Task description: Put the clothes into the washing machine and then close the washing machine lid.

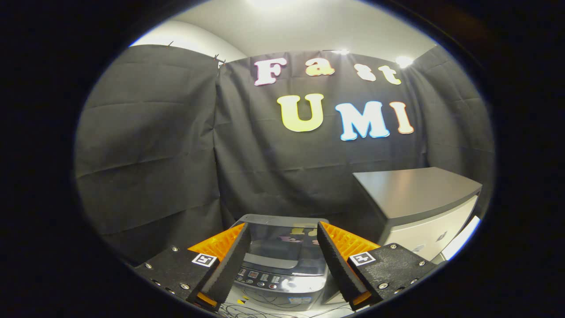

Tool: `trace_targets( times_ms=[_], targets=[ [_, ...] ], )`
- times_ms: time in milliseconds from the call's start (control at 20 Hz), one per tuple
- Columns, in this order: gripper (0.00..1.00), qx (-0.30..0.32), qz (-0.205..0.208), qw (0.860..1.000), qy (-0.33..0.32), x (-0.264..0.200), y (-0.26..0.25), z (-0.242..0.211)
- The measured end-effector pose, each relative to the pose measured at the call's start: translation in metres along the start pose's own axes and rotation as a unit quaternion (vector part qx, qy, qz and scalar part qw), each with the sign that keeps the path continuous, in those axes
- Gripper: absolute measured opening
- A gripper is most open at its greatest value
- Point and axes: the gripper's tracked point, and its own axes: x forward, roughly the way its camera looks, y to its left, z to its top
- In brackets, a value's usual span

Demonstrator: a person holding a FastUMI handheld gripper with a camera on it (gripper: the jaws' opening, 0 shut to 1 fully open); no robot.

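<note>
A small grey top-loading washing machine [282, 260] stands below and just ahead of my fingers, seen between them. Its glossy dark lid [284, 240] lies flat over the tub and mirrors the wall. A row of buttons on the control panel [260, 278] runs along its near edge. My gripper [282, 229] hovers above the machine, open, with nothing between the fingers. I see no clothes.
A grey-topped white cabinet [419, 198] stands to the right of the washing machine, taller than it. Black cloth walls close the booth behind and to the left. Thin cables [265, 307] lie on the light floor in front of the machine.
</note>
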Motion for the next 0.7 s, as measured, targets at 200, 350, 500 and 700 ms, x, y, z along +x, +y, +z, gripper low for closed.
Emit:
trace_targets(
  times_ms=[200, 350, 500, 700],
  targets=[
    [0.93, 0.003, -0.034, 0.999, -0.021, -0.048, -0.054, 0.015],
    [0.93, -0.002, -0.059, 0.998, -0.033, -0.082, -0.091, 0.020],
    [0.93, -0.004, -0.075, 0.996, -0.041, -0.112, -0.120, 0.019],
    [0.93, -0.001, -0.090, 0.994, -0.055, -0.148, -0.151, 0.023]
  ],
)
